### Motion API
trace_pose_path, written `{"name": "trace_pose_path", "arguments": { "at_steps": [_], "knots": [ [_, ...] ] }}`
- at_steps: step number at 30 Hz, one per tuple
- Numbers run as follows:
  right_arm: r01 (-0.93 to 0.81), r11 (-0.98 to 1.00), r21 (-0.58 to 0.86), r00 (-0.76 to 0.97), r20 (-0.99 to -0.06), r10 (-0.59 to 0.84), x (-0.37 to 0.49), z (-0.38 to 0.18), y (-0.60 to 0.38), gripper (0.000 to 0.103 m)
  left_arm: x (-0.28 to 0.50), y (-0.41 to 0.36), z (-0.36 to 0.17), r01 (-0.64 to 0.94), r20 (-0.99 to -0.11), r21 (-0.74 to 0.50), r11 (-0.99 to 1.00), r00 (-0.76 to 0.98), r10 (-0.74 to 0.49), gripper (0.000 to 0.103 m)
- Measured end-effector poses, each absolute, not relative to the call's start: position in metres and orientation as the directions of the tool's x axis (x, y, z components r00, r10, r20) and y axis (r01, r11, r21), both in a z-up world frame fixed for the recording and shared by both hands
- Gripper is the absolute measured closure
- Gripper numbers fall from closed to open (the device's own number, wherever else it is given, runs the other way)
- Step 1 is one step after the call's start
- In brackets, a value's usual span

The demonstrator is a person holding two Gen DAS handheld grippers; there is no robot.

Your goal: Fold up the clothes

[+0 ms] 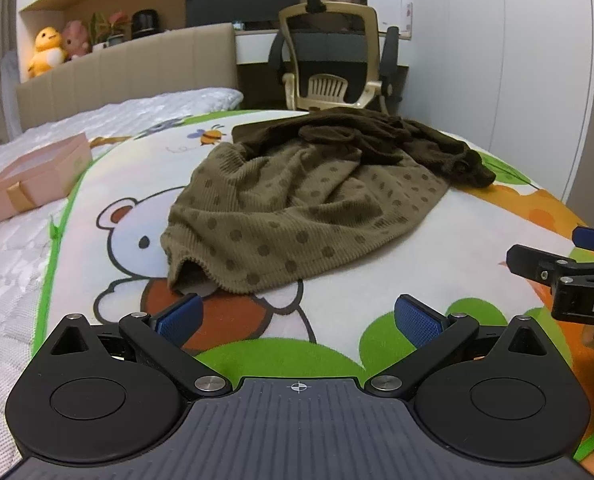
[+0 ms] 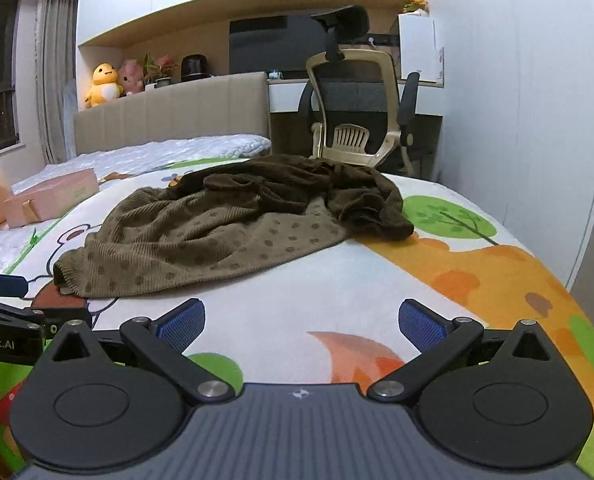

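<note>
a crumpled brown dotted garment (image 1: 293, 208) lies on the cartoon play mat (image 1: 397, 248) covering the bed, toward its far edge by the office chair (image 1: 333, 60). the left hand-held gripper (image 1: 297, 320) and right hand-held gripper (image 2: 301, 322) hover near the mat's near edge, jaws spread wide, holding nothing. a pink gift box (image 1: 33, 178) sits at the mat's left edge.

One garment (image 1: 297, 208), two plush toys (image 1: 47, 50)
</note>
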State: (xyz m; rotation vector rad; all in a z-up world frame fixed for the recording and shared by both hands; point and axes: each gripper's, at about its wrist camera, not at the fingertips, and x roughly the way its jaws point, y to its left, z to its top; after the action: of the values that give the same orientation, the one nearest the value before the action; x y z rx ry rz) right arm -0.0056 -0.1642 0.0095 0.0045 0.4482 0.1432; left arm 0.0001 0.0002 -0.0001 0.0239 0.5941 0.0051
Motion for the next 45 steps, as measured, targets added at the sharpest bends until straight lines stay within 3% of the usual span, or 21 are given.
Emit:
{"name": "trace_pose_path", "arguments": {
  "at_steps": [45],
  "knots": [
    [-0.134, 0.988, 0.073, 0.862, -0.483, 0.152, -0.001, 0.004, -0.163, 0.000, 0.008, 0.009, -0.009, -0.022, -0.633, -0.009, 1.000, 0.774, 0.011, 0.000]
  ]
}}
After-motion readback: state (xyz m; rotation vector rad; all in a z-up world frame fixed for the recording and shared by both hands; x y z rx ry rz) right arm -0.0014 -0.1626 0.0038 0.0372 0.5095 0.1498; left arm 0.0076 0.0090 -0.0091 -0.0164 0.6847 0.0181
